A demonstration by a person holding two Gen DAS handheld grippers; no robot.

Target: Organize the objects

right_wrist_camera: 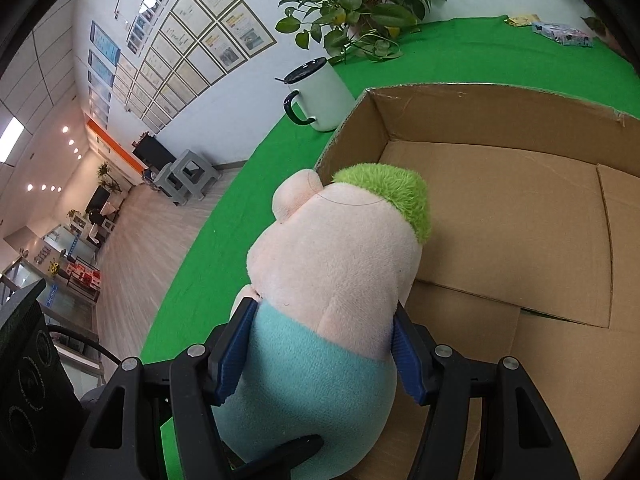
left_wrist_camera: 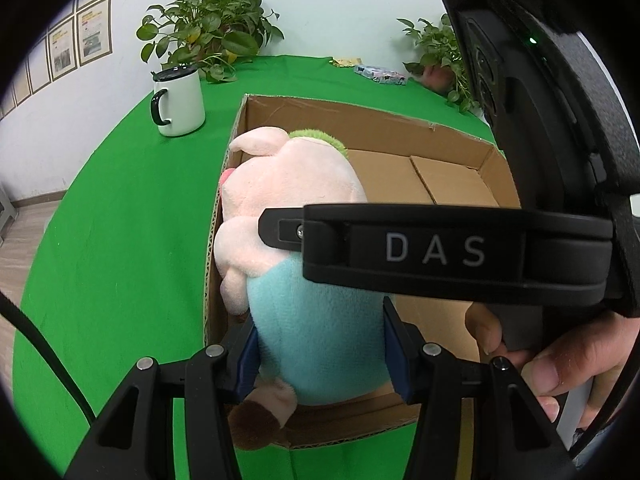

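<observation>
Both claws, left (left_wrist_camera: pixel 320 350) and right (right_wrist_camera: pixel 318 354), I see clamped on plush pig's (right_wrist_camera: pixel 340 264) blue body | over cardboard box (right_wrist_camera: pixel 500 216) | pig's face hidden.

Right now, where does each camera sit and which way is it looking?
Left wrist: on the left gripper, looking along its fingers at the plush pig over the cardboard box; the right gripper and a hand show.
Right wrist: on the right gripper, facing the pig from behind; its own fingers show.
Both share pig, box, white mug.
</observation>
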